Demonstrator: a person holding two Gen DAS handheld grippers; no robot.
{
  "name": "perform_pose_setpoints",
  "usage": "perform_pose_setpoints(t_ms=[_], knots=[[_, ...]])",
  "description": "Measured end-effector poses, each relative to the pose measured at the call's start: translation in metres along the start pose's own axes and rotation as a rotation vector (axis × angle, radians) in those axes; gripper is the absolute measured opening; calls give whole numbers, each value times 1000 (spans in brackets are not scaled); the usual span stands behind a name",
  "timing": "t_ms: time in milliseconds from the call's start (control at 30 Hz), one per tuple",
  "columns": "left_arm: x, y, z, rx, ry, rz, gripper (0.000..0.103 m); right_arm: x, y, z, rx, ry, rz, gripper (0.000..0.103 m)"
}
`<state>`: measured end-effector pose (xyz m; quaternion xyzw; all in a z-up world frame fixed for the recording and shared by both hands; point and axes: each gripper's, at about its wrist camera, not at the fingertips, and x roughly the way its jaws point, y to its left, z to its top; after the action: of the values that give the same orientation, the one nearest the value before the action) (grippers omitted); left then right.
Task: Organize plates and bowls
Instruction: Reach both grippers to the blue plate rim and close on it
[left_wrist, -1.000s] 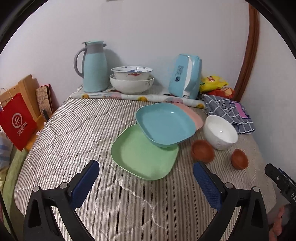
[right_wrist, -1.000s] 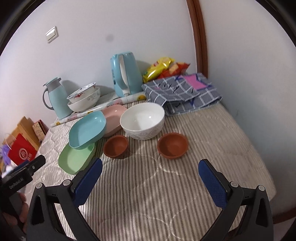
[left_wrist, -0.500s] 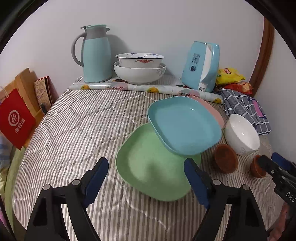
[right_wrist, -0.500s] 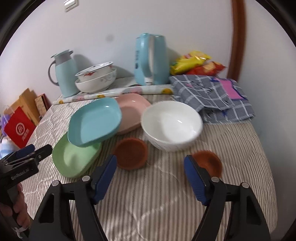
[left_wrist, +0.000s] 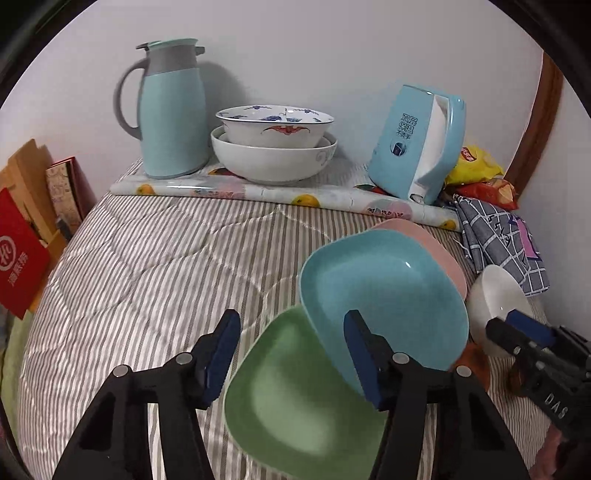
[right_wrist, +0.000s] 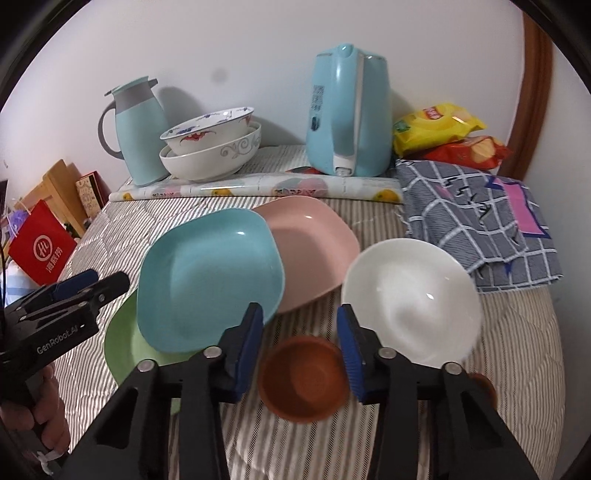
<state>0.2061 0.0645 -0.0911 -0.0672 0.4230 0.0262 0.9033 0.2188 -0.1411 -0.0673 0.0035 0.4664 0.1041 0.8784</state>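
A blue plate (left_wrist: 384, 291) (right_wrist: 207, 277) lies tilted, overlapping a green plate (left_wrist: 295, 398) (right_wrist: 122, 350) and a pink plate (left_wrist: 428, 240) (right_wrist: 314, 243). A white bowl (right_wrist: 410, 299) (left_wrist: 495, 299) stands to their right. A small brown bowl (right_wrist: 303, 376) sits in front, another (right_wrist: 480, 384) peeks out at the right. My left gripper (left_wrist: 291, 354) is open above the green plate's near-left edge. My right gripper (right_wrist: 301, 339) is open, straddling the small brown bowl just above it.
At the back stand a light-blue jug (left_wrist: 170, 110), two stacked large white bowls (left_wrist: 273, 147), a blue kettle (left_wrist: 421, 147), a rolled printed sheet (left_wrist: 280, 195), snack bags (right_wrist: 436, 129) and a checked cloth (right_wrist: 480, 229). A red bag (left_wrist: 18, 258) stands left of the striped quilt.
Both grippers moved forward and lower toward the dishes. The left closed in on the green plate, the right on the small brown bowl. Both jaw gaps look narrower.
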Motion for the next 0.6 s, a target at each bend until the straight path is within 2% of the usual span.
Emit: perform_pose_setpoints(t_ms=[400,533,600], knots=[[50,-4,23,7,34,-58,54,37,10,7,16,68,10,38],[62,-5,25,5,55,-92,38,46,12,8,14,86,-12,37],[68,-4,25,-1,66,-113,29,50,12,9,23,95,-11,28]])
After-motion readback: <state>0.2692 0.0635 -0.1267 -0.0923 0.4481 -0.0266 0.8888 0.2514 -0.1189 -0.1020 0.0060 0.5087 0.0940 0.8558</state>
